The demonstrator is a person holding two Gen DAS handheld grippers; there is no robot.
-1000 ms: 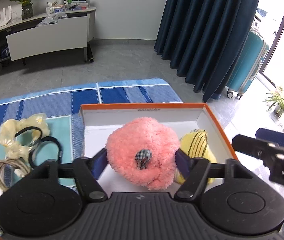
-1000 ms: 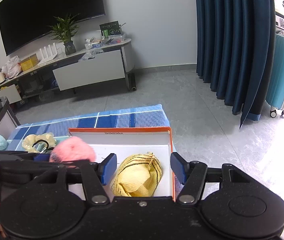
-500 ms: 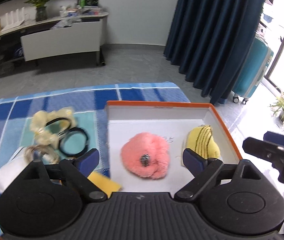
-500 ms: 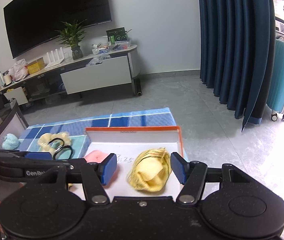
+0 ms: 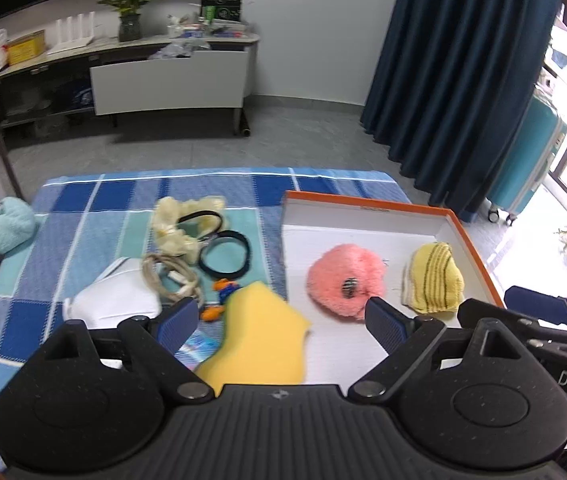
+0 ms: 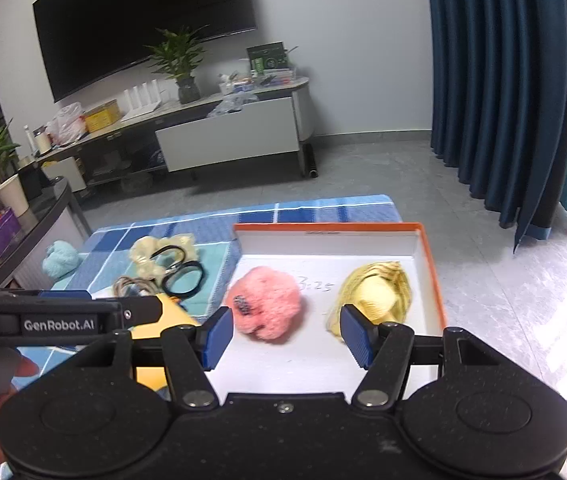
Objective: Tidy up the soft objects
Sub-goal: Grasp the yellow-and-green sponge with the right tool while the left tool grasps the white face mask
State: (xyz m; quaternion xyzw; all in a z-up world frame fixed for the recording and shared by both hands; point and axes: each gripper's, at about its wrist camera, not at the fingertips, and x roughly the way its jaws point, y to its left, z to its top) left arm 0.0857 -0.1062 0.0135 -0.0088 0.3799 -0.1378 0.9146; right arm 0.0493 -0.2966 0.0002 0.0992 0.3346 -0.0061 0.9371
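Observation:
An orange-rimmed white box [image 5: 471,236] [image 6: 429,268] lies on the blue checked cloth. In it lie a pink fluffy ball [image 5: 345,280] [image 6: 265,302] and a yellow striped knit piece [image 5: 433,278] [image 6: 375,292]. My left gripper [image 5: 281,326] is open and empty, above a yellow sponge [image 5: 261,340] at the box's left edge. My right gripper [image 6: 283,336] is open and empty, above the box's near part. Left of the box lie a cream scrunchie [image 5: 179,224], black hair ties [image 5: 225,254], a white mask [image 5: 113,300] and a teal fluffy ball [image 5: 9,230].
A coiled beige cord [image 5: 169,276] and small orange and blue bits [image 5: 221,296] lie by the mask. A TV cabinet [image 5: 163,76], dark blue curtains [image 5: 455,64] and a teal suitcase [image 5: 531,168] stand beyond the cloth.
My left gripper opened, let go of the pink ball into the box, and drew back and up. The right gripper also rose and drew back.

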